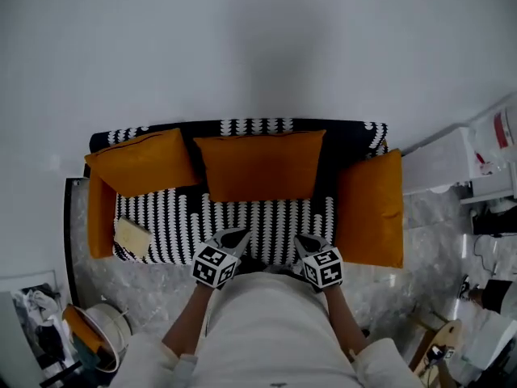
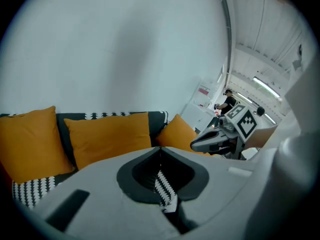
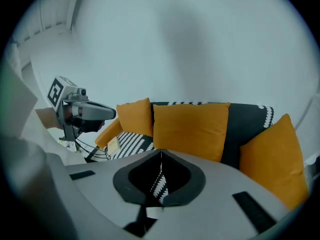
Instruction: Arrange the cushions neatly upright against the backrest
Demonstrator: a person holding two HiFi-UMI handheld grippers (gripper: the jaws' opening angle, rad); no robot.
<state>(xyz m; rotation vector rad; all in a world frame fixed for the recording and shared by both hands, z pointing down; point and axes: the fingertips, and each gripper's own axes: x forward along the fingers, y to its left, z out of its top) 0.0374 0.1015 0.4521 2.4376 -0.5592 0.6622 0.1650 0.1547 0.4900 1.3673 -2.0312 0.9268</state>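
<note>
Three orange cushions are on a black-and-white patterned sofa [image 1: 242, 217]. The left cushion [image 1: 145, 162] and the middle cushion [image 1: 260, 165] lean upright against the backrest. A third cushion [image 1: 370, 208] stands at the sofa's right end. My left gripper [image 1: 241, 235] and right gripper [image 1: 304, 240] hang side by side over the seat's front edge, both shut and empty, clear of the cushions. The left gripper view shows the same cushions [image 2: 107, 136] beyond its closed jaws [image 2: 160, 151]. Past the right gripper's closed jaws [image 3: 161, 154], the middle cushion [image 3: 192, 129] faces me.
A small pale yellow object [image 1: 132, 236] lies on the seat's left front corner, beside the orange armrest [image 1: 101, 215]. A bucket [image 1: 101, 330] stands on the marble floor at lower left. White furniture [image 1: 440, 162] stands to the right of the sofa. A plain wall rises behind.
</note>
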